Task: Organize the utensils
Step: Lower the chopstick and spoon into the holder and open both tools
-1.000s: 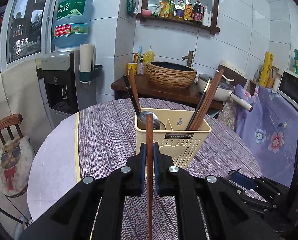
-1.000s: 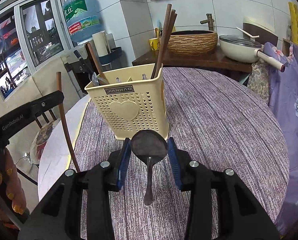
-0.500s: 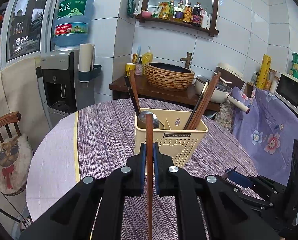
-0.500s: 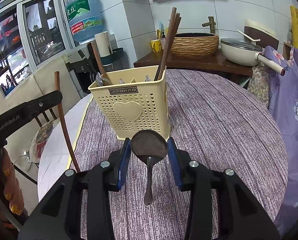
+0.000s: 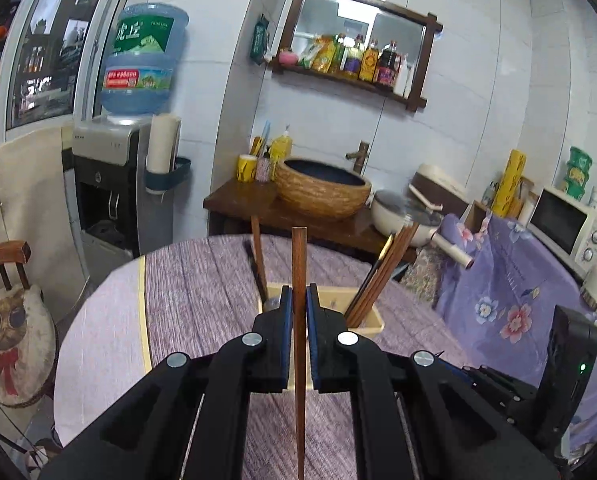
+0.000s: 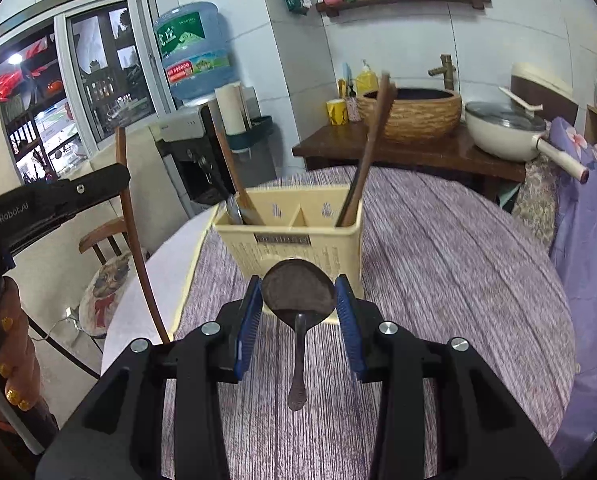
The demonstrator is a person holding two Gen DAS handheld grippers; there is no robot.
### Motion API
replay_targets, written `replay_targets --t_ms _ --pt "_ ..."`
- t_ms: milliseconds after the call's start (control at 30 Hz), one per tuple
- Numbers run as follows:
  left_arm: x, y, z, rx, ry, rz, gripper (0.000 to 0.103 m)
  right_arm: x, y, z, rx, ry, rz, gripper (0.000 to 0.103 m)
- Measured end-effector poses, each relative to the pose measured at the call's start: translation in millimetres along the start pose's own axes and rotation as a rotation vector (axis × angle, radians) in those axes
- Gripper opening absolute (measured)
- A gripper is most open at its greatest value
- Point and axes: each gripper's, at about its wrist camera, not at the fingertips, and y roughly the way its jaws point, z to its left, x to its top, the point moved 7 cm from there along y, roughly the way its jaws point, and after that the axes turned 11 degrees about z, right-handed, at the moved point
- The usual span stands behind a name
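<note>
A cream plastic utensil caddy [image 6: 298, 236] stands on the round purple-clothed table [image 6: 438, 248]; its rim also shows behind my left fingers [image 5: 368, 322]. It holds brown chopsticks [image 6: 368, 152] in its right compartment and a spoon and more sticks [image 6: 234, 184] at its left. My left gripper [image 5: 297, 300] is shut on a single brown chopstick [image 5: 298, 264], upright, above and just in front of the caddy. My right gripper [image 6: 298, 292] is shut on a dark metal spoon [image 6: 298, 292] by the bowl, handle hanging down, close to the caddy's front.
A wooden chair with a cat cushion [image 5: 6, 332] stands at the table's left. A sideboard with a woven basin [image 5: 322, 190] and a white pan [image 6: 506, 128] is behind. A purple floral cloth [image 5: 506, 300] lies at the right. The left gripper shows in the right wrist view [image 6: 54, 200].
Both grippers have risen and tilted, so the caddy now sits lower in both views and I see into its top. The chopstick and the spoon stay held.
</note>
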Motion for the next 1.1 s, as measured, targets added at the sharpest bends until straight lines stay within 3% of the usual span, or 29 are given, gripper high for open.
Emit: replay_targets --t_ms 167,367,467,600,700,1100 --pt "48 -24 -11 -0.045 -0.011 -0.126 0.008 47 -24 9 -0.014 -0.025 -0.107 0.038" --pt "108 -32 -11 -0.023 -0.074 -0.299 0.008 117 -47 12 -0.065 -0.033 -0.257 0.038" --pt "124 -22 -12 0.024 -0.063 -0.379 0.008 134 -40 11 -0.101 -0.043 -0.297 0.038" --pt "122 14 -9 0.037 -0.064 -0.348 0.008 132 -11 5 -0.12 -0.035 -0.281 0.038" --pt "103 42 -8 0.035 -0.058 -0.309 0.008 119 11 -1 -0.138 -0.026 -0.259 0.038" --pt "44 92 -6 0.046 0.013 -0.173 0.008 62 64 -6 -0.166 -0.067 -0.206 0.038"
